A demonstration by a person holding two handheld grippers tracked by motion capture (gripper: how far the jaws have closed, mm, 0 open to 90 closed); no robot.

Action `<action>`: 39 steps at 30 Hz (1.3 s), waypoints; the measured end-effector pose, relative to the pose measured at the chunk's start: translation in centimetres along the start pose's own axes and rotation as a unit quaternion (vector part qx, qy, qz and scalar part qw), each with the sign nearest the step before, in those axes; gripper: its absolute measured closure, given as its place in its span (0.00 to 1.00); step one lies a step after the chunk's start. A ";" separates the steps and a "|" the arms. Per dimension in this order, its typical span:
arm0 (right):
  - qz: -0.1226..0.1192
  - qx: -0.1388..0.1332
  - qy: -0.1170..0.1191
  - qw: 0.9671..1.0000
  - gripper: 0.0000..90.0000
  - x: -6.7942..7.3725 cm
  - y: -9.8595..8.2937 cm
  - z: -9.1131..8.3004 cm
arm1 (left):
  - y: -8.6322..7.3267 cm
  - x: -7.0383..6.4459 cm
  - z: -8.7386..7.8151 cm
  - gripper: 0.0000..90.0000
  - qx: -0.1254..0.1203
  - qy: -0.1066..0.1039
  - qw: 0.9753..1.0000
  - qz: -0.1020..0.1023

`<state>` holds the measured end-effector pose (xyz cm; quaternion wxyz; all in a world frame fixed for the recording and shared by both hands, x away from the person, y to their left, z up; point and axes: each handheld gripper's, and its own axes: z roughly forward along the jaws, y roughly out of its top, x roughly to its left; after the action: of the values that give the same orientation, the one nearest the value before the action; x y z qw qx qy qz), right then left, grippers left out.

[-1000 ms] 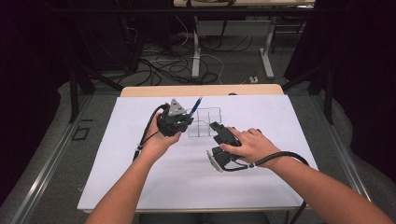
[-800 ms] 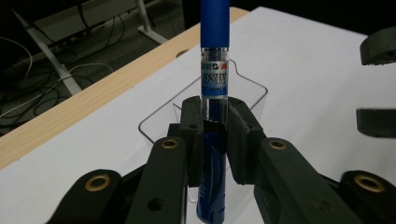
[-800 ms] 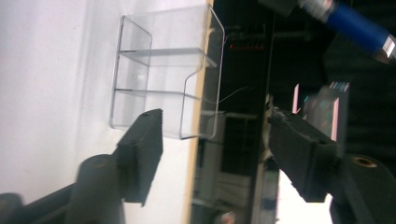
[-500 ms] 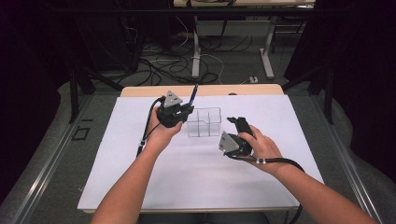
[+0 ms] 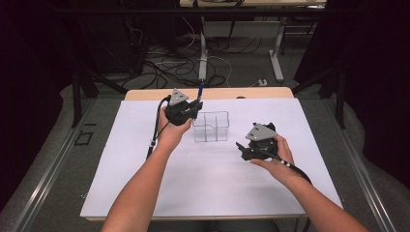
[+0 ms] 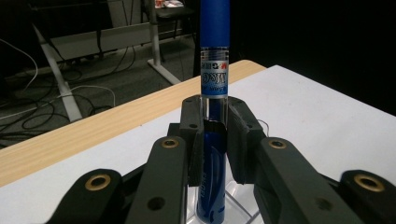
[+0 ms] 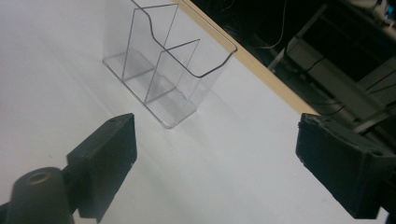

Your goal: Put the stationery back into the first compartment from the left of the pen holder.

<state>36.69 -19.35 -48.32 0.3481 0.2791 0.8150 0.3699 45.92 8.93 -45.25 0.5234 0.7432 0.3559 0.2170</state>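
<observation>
Holding the pen [image 6: 214, 93] upright in my left gripper [image 5: 183, 110], fingers [image 6: 194, 135] clamped on its barrel, I have it at the organizer's [image 5: 211, 126] left edge, long axis vertical, lower end apparently just above a compartment; I judge a short drop seats it. My right gripper [image 5: 257, 142] hovers over the desk [image 5: 125, 159], fingers [image 7: 105, 154] spread wide and empty, well apart from the organizer.

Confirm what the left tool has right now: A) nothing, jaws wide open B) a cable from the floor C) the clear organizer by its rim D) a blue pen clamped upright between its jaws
D: in the left gripper view the left tool is closed on a blue pen that stands upright between its jaws, above the clear organizer.
</observation>
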 end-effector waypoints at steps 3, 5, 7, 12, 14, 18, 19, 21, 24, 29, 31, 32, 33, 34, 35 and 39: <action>0.040 -0.010 0.007 0.999 0.11 -0.3 -0.4 -0.1 | -0.3 -0.1 0.5 0.87 0.003 0.002 1.000 0.000; 0.062 -0.014 0.010 0.998 0.10 -0.4 -0.5 -0.1 | -0.6 -0.2 0.8 0.87 0.002 0.005 1.000 -0.004; 0.078 -0.015 0.013 0.997 0.07 -0.6 -0.6 -0.1 | -1.0 -0.2 1.2 0.87 0.005 0.007 1.000 -0.007; 0.102 -0.016 0.015 0.995 0.03 -0.6 -0.8 0.0 | -1.5 -0.5 1.8 0.87 0.021 0.008 1.000 -0.008; 0.104 -0.015 0.015 0.994 0.03 -0.6 -0.8 0.1 | -1.7 -0.5 1.9 0.87 0.026 0.007 1.000 -0.006; 0.109 -0.013 0.019 0.994 0.03 -0.5 -0.9 0.1 | -2.1 -0.3 2.1 0.86 0.035 0.010 0.999 -0.011; 0.109 -0.014 0.018 0.994 0.03 -0.6 -0.9 0.1 | -2.2 -0.3 2.0 0.86 0.037 0.008 0.999 -0.015; 0.114 -0.017 0.017 0.993 0.03 -0.6 -0.9 0.1 | -2.2 -0.2 1.8 0.79 0.039 0.007 0.999 -0.023; 0.118 -0.015 0.016 0.993 0.03 -0.7 -1.0 -0.1 | -1.9 0.0 1.1 0.72 0.038 0.006 0.999 -0.023; 0.127 -0.019 0.014 0.992 0.03 -1.1 -1.2 -0.3 | -1.4 0.3 -0.3 0.57 0.036 0.011 0.999 -0.029; 0.135 -0.019 0.013 0.991 0.03 -1.2 -1.2 -0.4 | -1.3 0.3 -0.9 0.51 0.035 0.017 0.999 -0.027; 0.136 -0.019 0.011 0.990 0.03 -1.3 -1.2 -0.4 | -1.2 0.3 -1.2 0.47 0.034 0.022 0.999 -0.023; 0.139 -0.022 0.010 0.990 0.03 -1.4 -1.3 -0.4 | -1.2 0.3 -1.6 0.44 0.032 0.023 0.999 -0.018; 0.139 -0.022 0.010 0.990 0.03 -1.4 -1.3 -0.5 | -1.2 0.3 -2.0 0.43 0.028 0.025 0.999 -0.017; 0.140 -0.025 0.013 0.990 0.02 -1.5 -1.3 -0.4 | -1.2 0.4 -2.4 0.41 0.026 0.022 0.999 -0.018; 0.146 -0.015 0.011 0.989 0.01 -1.5 -1.5 -0.4 | -1.2 0.5 -4.1 0.36 0.034 0.001 0.999 -0.017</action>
<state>37.00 -21.45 -48.72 0.2854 0.3861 0.7637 0.4316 43.05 12.08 -44.91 0.5013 0.7538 0.3766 0.1967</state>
